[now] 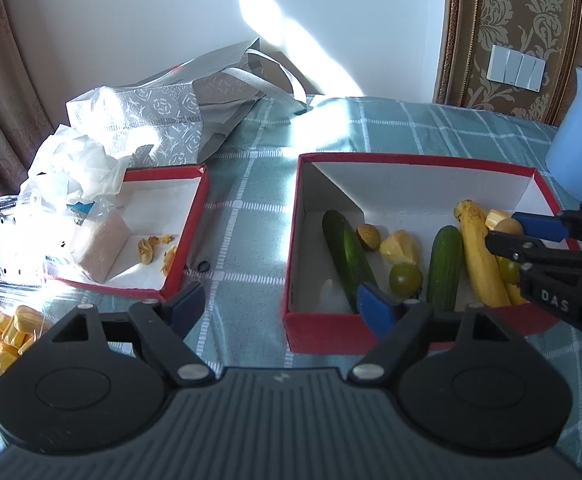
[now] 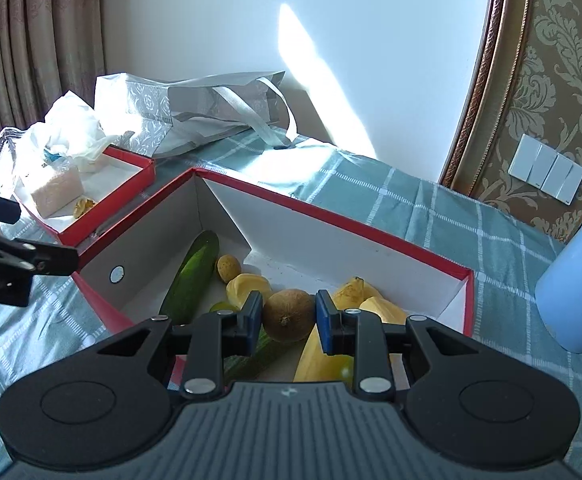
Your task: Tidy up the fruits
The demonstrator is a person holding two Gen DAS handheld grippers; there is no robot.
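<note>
the right gripper (image 2: 287,316) is clamped on a small round brown fruit (image 2: 287,315), pads pressing on both its sides, and holds it above the near end of the large red box (image 2: 331,210). the left gripper (image 1: 283,304) stands wide with nothing between its fingers, over the checked tablecloth (image 1: 247,216) between the two boxes.

step in hand, as i judge it: setting the brown fruit down among the others. to do it well, lower it into a bare patch of the white floor, not onto the bananas (image 1: 479,256) or the cucumber below, and release only when it rests, since a round fruit will roll. the left gripper should keep off the box wall.

findings by view:
- left wrist view: shows the box contents in full: two cucumbers (image 1: 347,252), a green tomato (image 1: 405,278), a yellow fruit piece (image 1: 401,246), a second brown fruit (image 1: 367,237), the bananas. it also shows the smaller red box (image 1: 187,236) with peel scraps and a wrapped block, and a clear tray of yellow pieces (image 1: 7,336) at the left edge. the right gripper's hold is seen only sidelong.
- right wrist view: shows the hold plainly and the fruit's stem end; much of the box floor is hidden behind the gripper. the clear tray is all but out of sight.
</note>
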